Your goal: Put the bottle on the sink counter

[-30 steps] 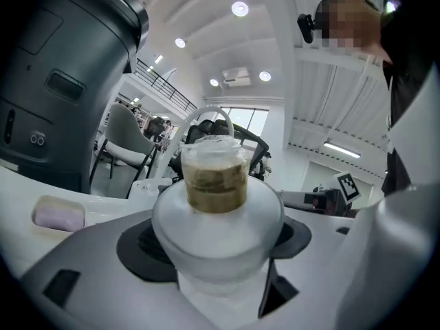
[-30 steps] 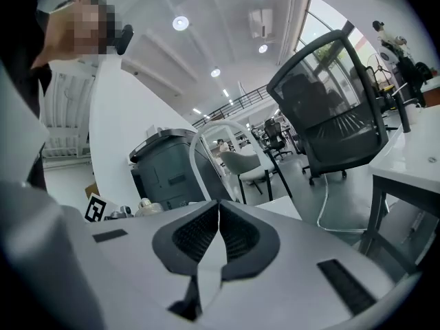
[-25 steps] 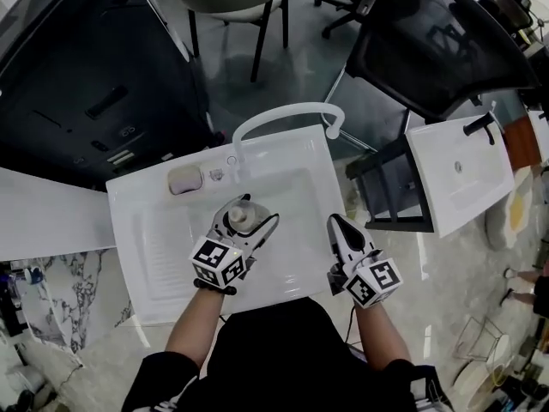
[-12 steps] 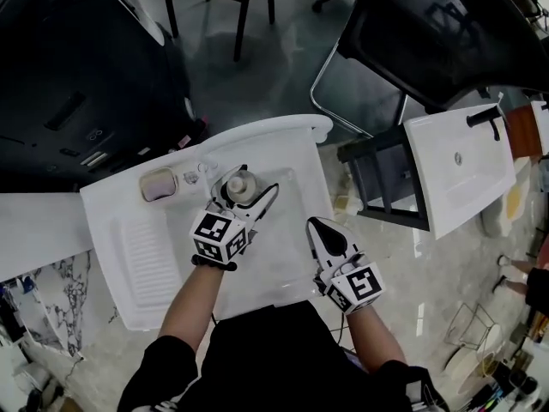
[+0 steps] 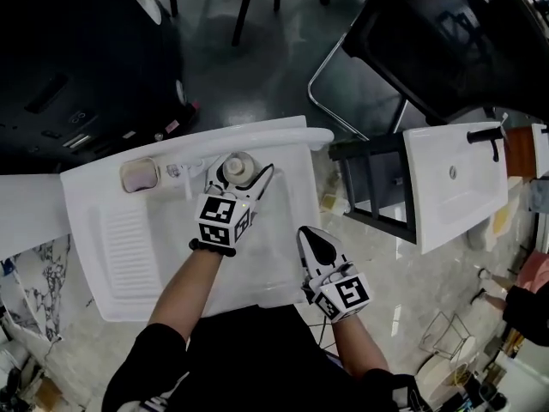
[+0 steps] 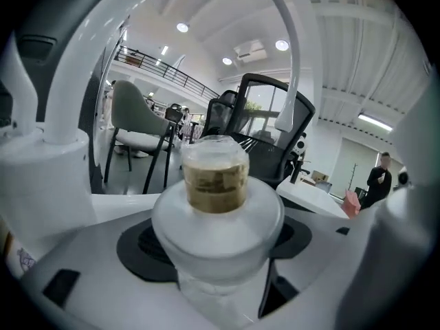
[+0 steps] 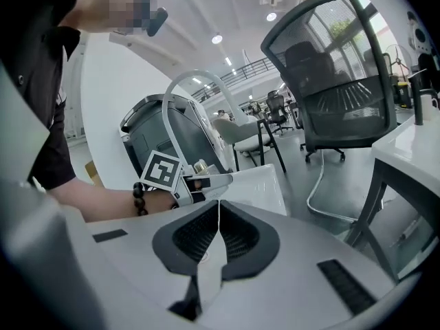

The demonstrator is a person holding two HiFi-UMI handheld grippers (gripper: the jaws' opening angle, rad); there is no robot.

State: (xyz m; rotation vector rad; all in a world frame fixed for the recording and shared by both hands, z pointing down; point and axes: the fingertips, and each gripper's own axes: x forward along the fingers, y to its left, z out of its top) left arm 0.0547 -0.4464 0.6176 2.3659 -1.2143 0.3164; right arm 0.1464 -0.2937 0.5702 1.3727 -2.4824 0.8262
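Since a second ago the left gripper (image 5: 243,173) has carried the bottle (image 5: 238,166) from mid-basin to the back edge of the sink (image 5: 94,256), right beside the faucet (image 5: 287,134) base. The jaws are spread wide and clamped on the bottle's body, with the cap poking up between them. The faucet arches over it, and the soap dish (image 5: 138,175) sits further left. I can't tell if it's touching down. The right gripper (image 5: 314,245) hangs at the front right corner, jaws pressed together and empty.
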